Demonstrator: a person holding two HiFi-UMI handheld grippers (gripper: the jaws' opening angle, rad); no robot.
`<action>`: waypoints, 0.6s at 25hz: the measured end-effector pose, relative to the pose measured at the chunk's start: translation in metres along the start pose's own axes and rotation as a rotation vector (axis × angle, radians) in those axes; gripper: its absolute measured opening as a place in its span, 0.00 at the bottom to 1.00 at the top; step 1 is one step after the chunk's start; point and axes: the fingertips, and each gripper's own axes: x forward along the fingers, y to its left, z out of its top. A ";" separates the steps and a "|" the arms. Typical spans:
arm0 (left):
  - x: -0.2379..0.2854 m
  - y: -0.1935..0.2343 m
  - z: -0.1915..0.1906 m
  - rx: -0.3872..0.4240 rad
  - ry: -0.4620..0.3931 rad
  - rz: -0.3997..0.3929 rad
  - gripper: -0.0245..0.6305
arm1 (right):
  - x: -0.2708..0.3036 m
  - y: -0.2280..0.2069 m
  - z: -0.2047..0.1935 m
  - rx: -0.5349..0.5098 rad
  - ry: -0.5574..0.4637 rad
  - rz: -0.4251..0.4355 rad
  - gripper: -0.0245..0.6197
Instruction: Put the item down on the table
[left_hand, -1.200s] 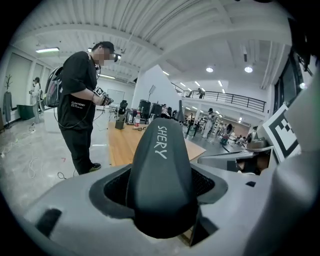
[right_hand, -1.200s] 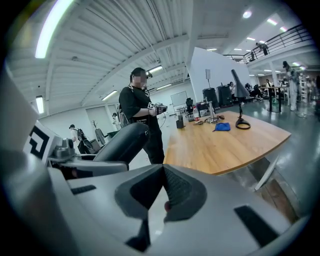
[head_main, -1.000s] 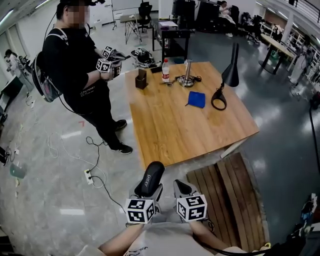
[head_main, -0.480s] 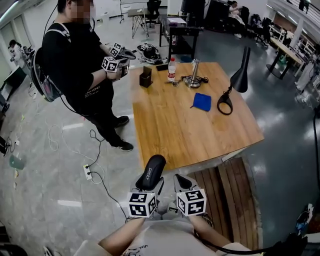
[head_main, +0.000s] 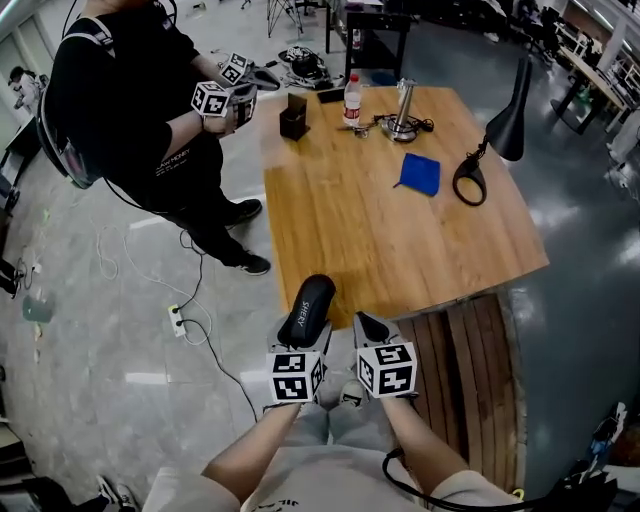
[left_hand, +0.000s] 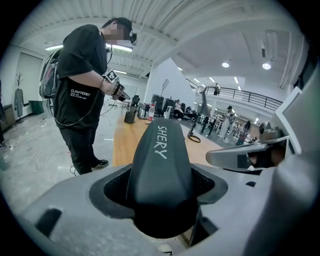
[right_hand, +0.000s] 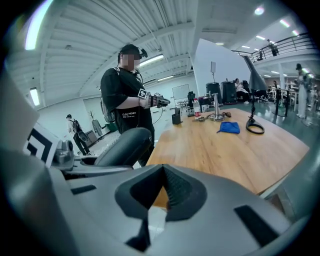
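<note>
A black oblong case (head_main: 308, 306) with white lettering sticks forward out of my left gripper (head_main: 304, 338), which is shut on it. It hangs in the air just short of the wooden table's near edge (head_main: 350, 322). In the left gripper view the case (left_hand: 159, 160) fills the gap between the jaws. My right gripper (head_main: 367, 330) is beside it on the right, shut and empty; its pads (right_hand: 170, 187) meet in a closed V. The case (right_hand: 123, 146) shows at the left of the right gripper view.
A person in black (head_main: 120, 100) stands at the table's left, holding grippers. At the table's far end are a black box (head_main: 293, 122), a bottle (head_main: 352, 97), a metal cylinder (head_main: 404, 103), a blue cloth (head_main: 420, 173) and a black lamp (head_main: 495, 145). Wooden slats (head_main: 480, 380) lie on the right.
The head view has moved toward the table, so both grippers and the case now sit closer to its near edge. The grip on the case has not changed.
</note>
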 end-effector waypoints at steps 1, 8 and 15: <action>0.010 0.003 -0.005 0.002 0.014 0.006 0.55 | 0.009 -0.005 -0.001 -0.002 0.004 -0.002 0.04; 0.081 0.036 -0.032 0.038 0.093 0.057 0.55 | 0.067 -0.046 -0.018 0.029 0.050 -0.039 0.04; 0.145 0.057 -0.064 0.005 0.220 0.047 0.55 | 0.101 -0.055 -0.031 0.059 0.085 -0.040 0.04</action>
